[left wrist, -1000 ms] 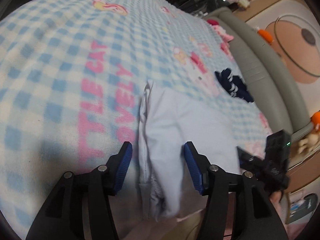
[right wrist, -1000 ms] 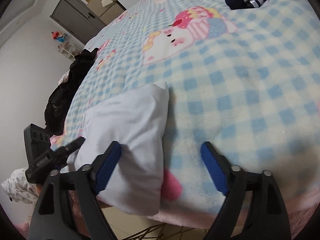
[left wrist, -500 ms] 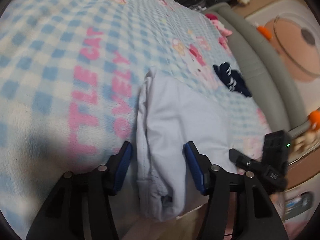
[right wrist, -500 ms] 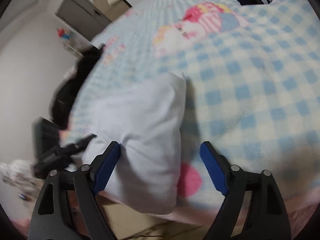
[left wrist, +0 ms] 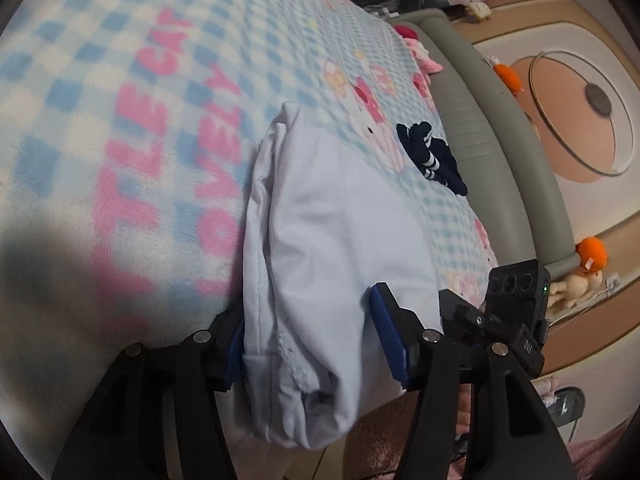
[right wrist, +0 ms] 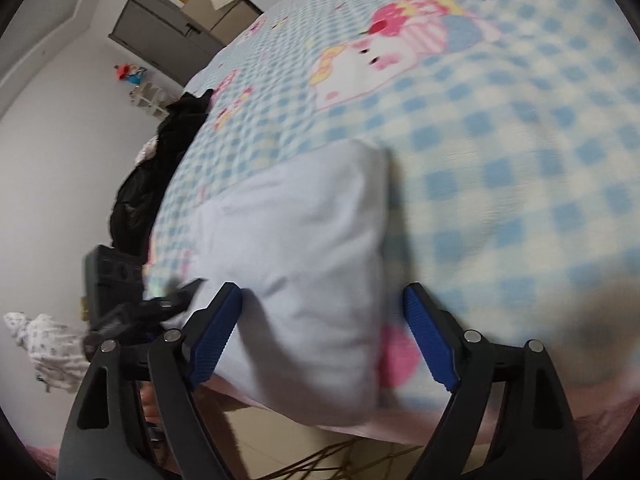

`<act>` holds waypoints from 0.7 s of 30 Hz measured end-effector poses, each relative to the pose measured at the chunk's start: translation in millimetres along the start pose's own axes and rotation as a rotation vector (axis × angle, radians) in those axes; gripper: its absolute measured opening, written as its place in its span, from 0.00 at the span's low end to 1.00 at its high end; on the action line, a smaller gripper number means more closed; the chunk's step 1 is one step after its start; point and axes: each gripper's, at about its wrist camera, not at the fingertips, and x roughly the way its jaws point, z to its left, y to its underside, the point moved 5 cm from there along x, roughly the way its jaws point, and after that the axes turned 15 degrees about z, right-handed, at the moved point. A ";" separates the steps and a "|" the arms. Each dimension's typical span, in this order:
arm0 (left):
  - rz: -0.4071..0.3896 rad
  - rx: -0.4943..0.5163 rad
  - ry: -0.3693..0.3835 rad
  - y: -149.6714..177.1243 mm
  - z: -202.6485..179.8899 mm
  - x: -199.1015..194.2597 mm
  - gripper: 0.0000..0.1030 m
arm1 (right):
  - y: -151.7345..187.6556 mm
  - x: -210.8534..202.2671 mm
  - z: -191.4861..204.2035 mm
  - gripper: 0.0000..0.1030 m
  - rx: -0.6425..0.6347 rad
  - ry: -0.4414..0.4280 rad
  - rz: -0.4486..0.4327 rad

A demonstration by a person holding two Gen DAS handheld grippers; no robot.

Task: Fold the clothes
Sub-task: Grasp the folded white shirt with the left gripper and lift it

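Pale blue cotton, one folded garment [left wrist: 340,248], lies in layers at the near edge of the bed [left wrist: 120,120], its end hanging off so you can straddle it from the front. Your left hand-held gripper [left wrist: 312,340] and right hand-held gripper [right wrist: 320,336] both stand open around it, clamping nothing. One dark navy striped piece [left wrist: 432,160] waits farther back; two grippers, two garments on the blanket.

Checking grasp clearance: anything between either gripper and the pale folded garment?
Nothing visible. The left gripper and right gripper each have open jaws straddling the near end of the pale folded garment on the checked blanket. The navy garment lies farther off, clear of both.
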 end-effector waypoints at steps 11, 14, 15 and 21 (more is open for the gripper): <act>-0.067 0.086 -0.146 10.8 -52.7 -17.8 0.42 | -12.7 -22.4 15.1 0.60 -0.048 0.046 -0.038; -0.077 0.104 -0.142 4.8 -77.7 -19.8 0.41 | -20.7 -44.6 12.3 0.60 -0.047 0.046 -0.059; -0.078 0.117 -0.142 1.7 -86.9 -18.6 0.41 | -23.4 -52.0 11.4 0.60 -0.046 0.046 -0.065; -0.089 0.176 -0.149 -22.0 -143.3 6.4 0.41 | -39.4 -96.4 6.0 0.60 -0.042 0.045 -0.107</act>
